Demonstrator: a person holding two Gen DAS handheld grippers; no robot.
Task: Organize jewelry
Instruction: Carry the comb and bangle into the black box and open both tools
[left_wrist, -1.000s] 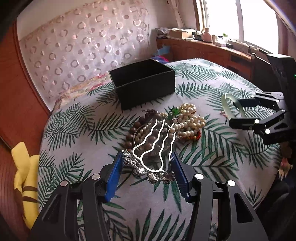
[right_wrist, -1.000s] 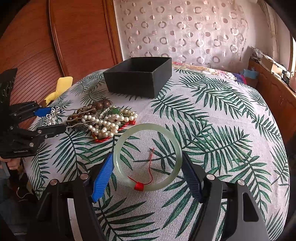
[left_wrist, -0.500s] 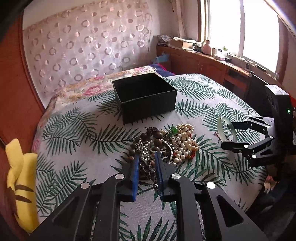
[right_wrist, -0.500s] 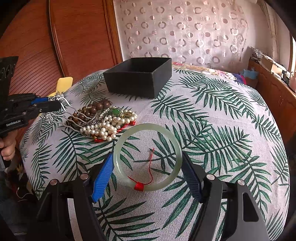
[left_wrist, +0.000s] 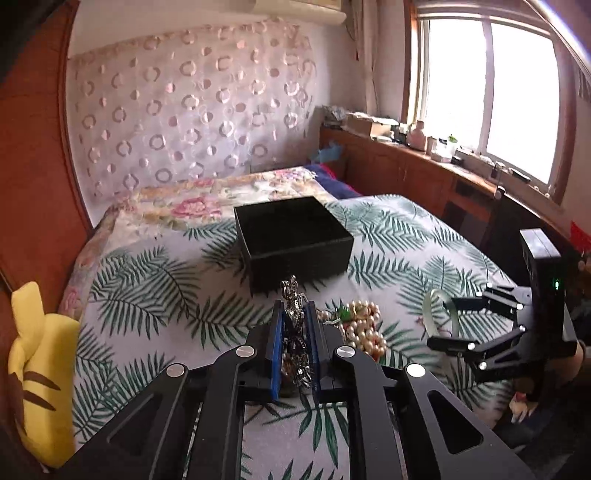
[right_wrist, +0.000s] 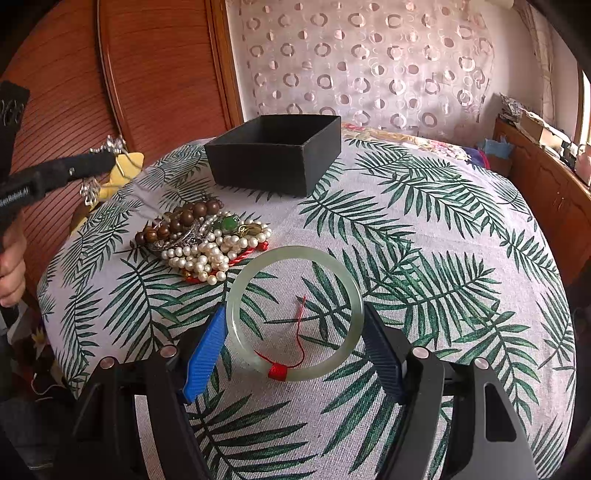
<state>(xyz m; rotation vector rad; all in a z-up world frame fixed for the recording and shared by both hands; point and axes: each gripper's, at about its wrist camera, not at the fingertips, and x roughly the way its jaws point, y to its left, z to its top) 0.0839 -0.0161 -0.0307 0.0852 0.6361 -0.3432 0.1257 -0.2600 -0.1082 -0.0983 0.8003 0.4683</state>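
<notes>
While the left gripper (left_wrist: 294, 334), closing, clamps the silver hair comb (left_wrist: 293, 325), carry it straight ahead and release it over the black box (left_wrist: 295, 236). The right gripper (right_wrist: 295, 347) holds the jade bangle (right_wrist: 297, 314), which spans its wide jaws.
</notes>
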